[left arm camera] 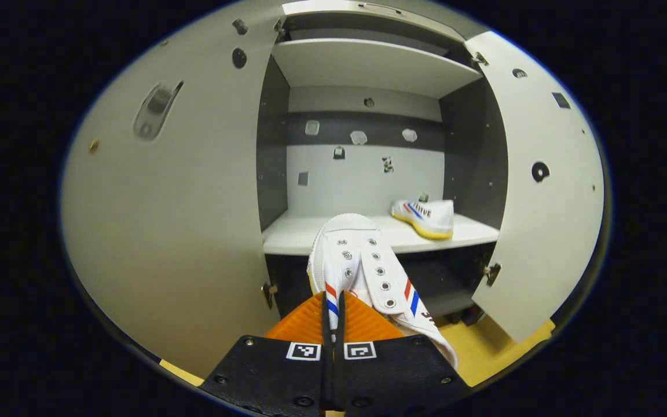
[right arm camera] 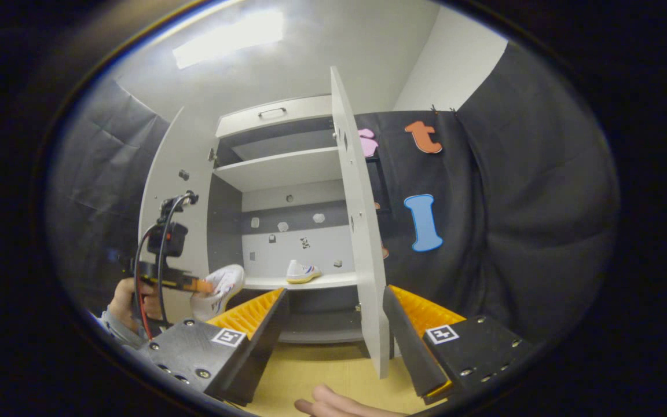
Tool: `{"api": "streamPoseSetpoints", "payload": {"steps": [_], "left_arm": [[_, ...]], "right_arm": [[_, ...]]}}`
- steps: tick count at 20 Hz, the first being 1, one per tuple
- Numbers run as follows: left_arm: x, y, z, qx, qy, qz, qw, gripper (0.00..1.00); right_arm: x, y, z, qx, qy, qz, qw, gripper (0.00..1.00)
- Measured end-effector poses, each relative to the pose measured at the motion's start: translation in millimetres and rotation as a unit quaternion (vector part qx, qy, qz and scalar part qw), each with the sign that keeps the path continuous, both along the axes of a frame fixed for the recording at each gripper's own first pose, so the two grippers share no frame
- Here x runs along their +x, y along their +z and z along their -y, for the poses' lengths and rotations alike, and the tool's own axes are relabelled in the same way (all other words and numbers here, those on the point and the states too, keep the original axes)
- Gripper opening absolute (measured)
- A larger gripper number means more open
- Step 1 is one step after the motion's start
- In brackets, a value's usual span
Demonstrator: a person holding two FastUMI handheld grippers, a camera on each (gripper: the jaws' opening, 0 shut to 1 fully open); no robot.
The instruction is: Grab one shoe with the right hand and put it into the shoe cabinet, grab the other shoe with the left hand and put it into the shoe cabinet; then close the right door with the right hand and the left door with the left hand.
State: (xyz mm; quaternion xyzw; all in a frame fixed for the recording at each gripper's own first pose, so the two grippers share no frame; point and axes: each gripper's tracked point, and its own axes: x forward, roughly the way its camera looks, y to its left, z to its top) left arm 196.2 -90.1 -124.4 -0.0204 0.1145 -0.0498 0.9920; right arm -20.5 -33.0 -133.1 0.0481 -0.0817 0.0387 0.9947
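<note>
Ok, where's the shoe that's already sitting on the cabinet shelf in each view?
Left gripper view: the shelved shoe sits right of centre, at the shelf's right end, beside the cabinet's inner wall.
Right gripper view: it shows small, just left of centre, left of the open right door.
Shared landmark: the middle shelf it rests on.

left gripper view faces the open shoe cabinet (left arm camera: 368,150) closely; right gripper view, farther back, shares it.

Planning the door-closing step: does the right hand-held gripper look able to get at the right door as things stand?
Probably yes. The right hand-held gripper is open, holds nothing, and the right door's edge stands between its spread fingers with nothing between them. The left hand-held gripper with its shoe is off to the other side.
</note>
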Motion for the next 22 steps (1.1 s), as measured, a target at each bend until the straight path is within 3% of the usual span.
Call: {"api": "streamPoseSetpoints", "payload": {"steps": [4, 5, 10, 14, 17, 22], "left_arm": [[47.5, 57.9, 21.7, -0.035, -0.014, 0.036, 0.999, 0.00], [60.5, 65.2, 25.0, -0.040, -0.013, 0.036, 0.998, 0.00], [128.7, 82.9, 31.9, -0.030, 0.004, 0.030, 0.999, 0.00], [181.2, 65.2, 41.7, -0.012, -0.010, 0.019, 1.000, 0.00], [206.6, 30.3, 42.3, -0.009, -0.003, -0.022, 1.000, 0.00], [223.6, 5.2, 42.2, -0.014, -0.003, -0.052, 0.999, 0.00]], "right_arm": [[-8.6, 5.5, 14.1, 0.005, -0.006, 0.008, 1.000, 0.98], [-12.9, 7.5, 16.9, 0.006, -0.008, 0.013, 1.000, 0.94], [-22.4, 14.4, 35.3, 0.005, -0.026, 0.031, 0.999, 0.98], [-23.6, 17.4, 45.6, 0.018, -0.037, 0.033, 0.999, 0.98], [-17.9, 14.0, 55.7, 0.019, -0.048, 0.021, 0.998, 0.98], [-9.8, 14.1, 60.9, 0.010, -0.061, 0.014, 0.998, 0.98]]}}
